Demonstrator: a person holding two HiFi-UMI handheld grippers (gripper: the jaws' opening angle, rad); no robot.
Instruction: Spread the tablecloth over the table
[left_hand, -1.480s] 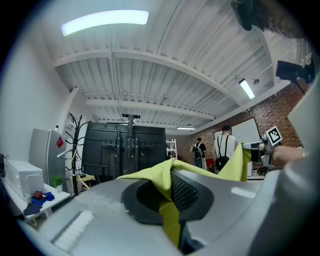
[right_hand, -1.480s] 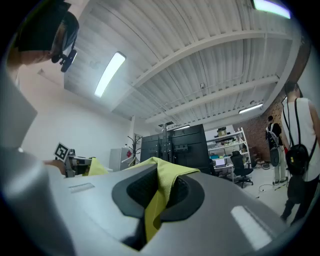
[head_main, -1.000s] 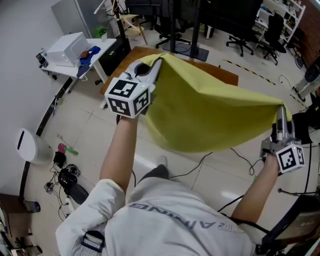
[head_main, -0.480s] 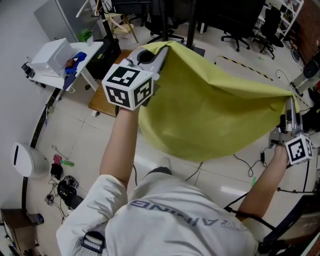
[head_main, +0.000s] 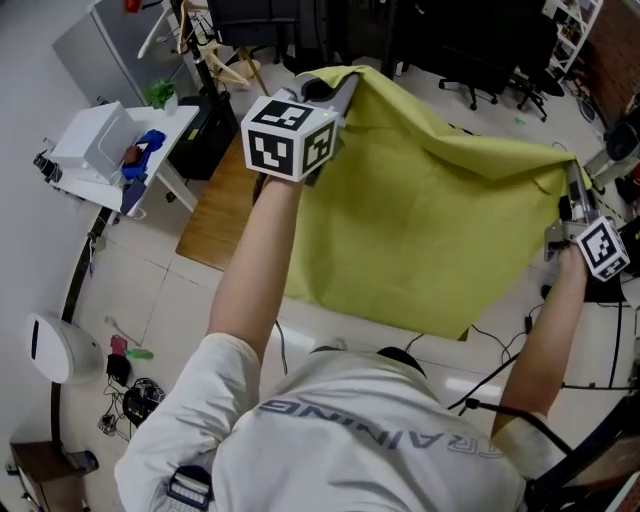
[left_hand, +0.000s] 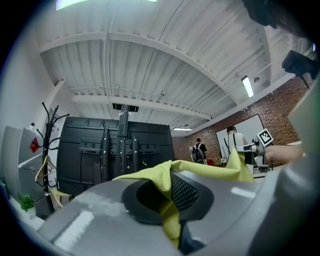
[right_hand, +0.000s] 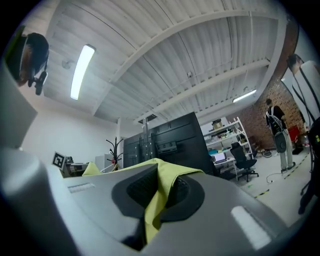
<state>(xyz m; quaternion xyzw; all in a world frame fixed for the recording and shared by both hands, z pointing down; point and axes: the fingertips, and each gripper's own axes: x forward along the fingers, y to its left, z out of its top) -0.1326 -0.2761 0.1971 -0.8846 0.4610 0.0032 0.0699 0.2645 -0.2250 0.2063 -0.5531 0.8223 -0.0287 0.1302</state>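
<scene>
**Item: tablecloth (head_main: 420, 220), yellow.** Held in the air by two corners and stretched between the two tools. The top edge sags slightly at the middle. The loose near edge hangs free toward the person. No part of the cloth can be seen resting on anything.

**Item: left gripper (head_main: 338, 88).** Far left of the cloth, raised on an outstretched arm. The jaws are clamped on the cloth's left corner. In the left gripper view a fold of yellow fabric (left_hand: 167, 185) is pinched between the pads.

**Item: right gripper (head_main: 572, 190).** Right side of the scene, level with the cloth's top edge. The jaws are closed on the right corner. In the right gripper view the fabric (right_hand: 155, 200) runs down through the closed jaws.

**Item: table (head_main: 222, 208), brown wood.** It stands below and beyond the cloth. Only its left strip and near-left corner show. The rest is hidden behind the hanging fabric, so I cannot tell how far the cloth reaches over it.

**Other stock.**
- White side table (head_main: 165, 125) at the far left, carrying a white box (head_main: 90, 140).
- Office chairs (head_main: 480, 90) in the far background.
- Cables (head_main: 130, 395) on the floor at the near left.

**Progress, as judged.**
- Done: the cloth is picked up, opened out and held wide over the table's side of the room.
- Left:
  - carry the held edge to the far side of the table;
  - lower the cloth flat;
  - let go of both corners;
  - even out the overhang.
- The spreading itself is not yet done, so the task looks to be in its early-to-middle part.
</scene>
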